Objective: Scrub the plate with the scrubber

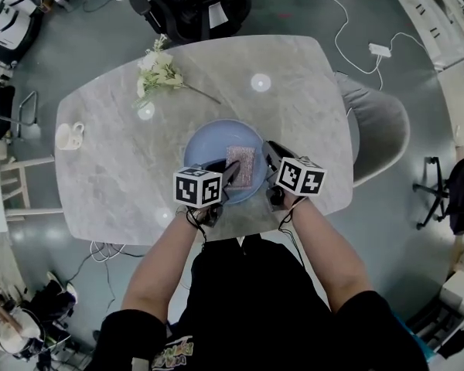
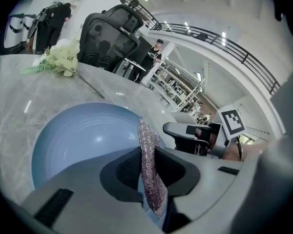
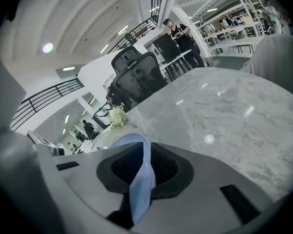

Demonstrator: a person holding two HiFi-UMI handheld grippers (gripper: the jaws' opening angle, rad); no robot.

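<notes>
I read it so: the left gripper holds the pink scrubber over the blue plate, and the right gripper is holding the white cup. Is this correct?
Not quite. The right gripper is closed on the rim of the blue plate, not on the white cup, which stands untouched far to the left. The right gripper view shows this. The left gripper does hold the pink scrubber over the plate.

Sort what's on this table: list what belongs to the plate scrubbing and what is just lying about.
In the job: plate, gripped at its rim by the right gripper; scrubber, clamped in the left gripper.
Lying about: flowers, white mug.
</notes>
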